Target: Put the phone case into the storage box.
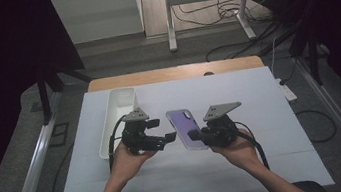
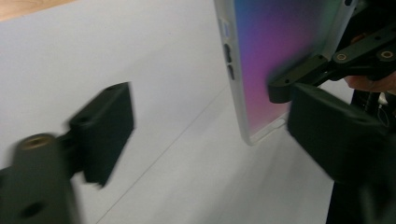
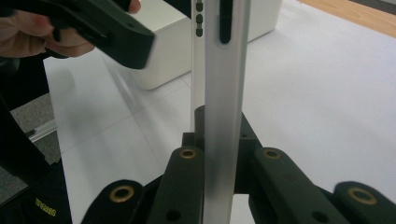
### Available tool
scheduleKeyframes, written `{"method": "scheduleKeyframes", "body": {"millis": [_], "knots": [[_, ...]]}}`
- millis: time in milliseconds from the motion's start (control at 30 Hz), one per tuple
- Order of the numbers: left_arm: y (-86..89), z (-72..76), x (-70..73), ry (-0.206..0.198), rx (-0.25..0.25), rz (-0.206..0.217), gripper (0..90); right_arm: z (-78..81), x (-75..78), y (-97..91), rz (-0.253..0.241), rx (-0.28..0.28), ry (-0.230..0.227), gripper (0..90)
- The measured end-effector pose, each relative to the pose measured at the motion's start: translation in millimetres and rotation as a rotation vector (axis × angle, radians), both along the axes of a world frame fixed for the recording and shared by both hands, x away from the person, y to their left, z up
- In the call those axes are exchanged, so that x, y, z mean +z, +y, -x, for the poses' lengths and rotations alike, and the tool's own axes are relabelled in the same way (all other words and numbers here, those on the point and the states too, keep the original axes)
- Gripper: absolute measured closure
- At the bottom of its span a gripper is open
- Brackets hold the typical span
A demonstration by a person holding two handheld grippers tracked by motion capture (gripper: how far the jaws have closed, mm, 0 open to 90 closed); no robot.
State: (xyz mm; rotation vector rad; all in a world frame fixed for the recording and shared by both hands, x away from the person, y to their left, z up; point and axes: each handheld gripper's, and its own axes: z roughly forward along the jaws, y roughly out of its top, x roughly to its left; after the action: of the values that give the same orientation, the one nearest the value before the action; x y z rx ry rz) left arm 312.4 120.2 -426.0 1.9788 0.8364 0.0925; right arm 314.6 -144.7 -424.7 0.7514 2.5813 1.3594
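A phone (image 1: 184,127) with a purple face, in a clear case, is held off the white table top. My right gripper (image 1: 194,135) is shut on its near end. In the right gripper view the phone (image 3: 224,93) stands edge-on between the jaws of my right gripper (image 3: 223,156), with its side buttons showing. My left gripper (image 1: 164,131) sits just left of the phone, open, with nothing in it. In the left gripper view the jaws of my left gripper (image 2: 210,135) stand wide apart, and the phone (image 2: 271,60) rises beyond the right-hand jaw.
A long white tray (image 1: 116,116) lies on the white mat (image 1: 262,113) to the left of my left gripper, and it appears again as the white tray (image 3: 168,56) behind that hand. A wooden table edge (image 1: 175,73) runs along the back.
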Motion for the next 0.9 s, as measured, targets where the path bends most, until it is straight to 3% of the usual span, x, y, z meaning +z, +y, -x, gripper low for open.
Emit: {"method": "scheduleKeyframes", "body": {"millis": [333, 533, 567, 767, 900], "knots": [[4.5, -0.6, 0.5, 0.044, -0.009, 0.08, 60.6, 4.5, -2.0, 7.1, 0.01, 0.002, -0.011, 85.5], [5.2, -1.2, 0.0, 0.066, -0.021, 0.097, 78.5, 7.6, -3.4, 11.6, 0.019, 0.003, -0.023, 85.5], [5.0, -0.9, 0.0, 0.067, -0.016, 0.092, 79.9, 7.8, -3.6, 11.9, 0.02, 0.001, -0.023, 85.4], [8.0, -2.0, -0.2, 0.117, -0.002, 0.149, 85.1, 7.2, -5.9, 12.5, 0.029, 0.0, -0.02, 85.4], [6.1, 1.1, 2.4, 0.102, 0.027, 0.14, 87.7, 7.7, -8.9, 15.6, 0.044, 0.015, -0.013, 84.3]]}}
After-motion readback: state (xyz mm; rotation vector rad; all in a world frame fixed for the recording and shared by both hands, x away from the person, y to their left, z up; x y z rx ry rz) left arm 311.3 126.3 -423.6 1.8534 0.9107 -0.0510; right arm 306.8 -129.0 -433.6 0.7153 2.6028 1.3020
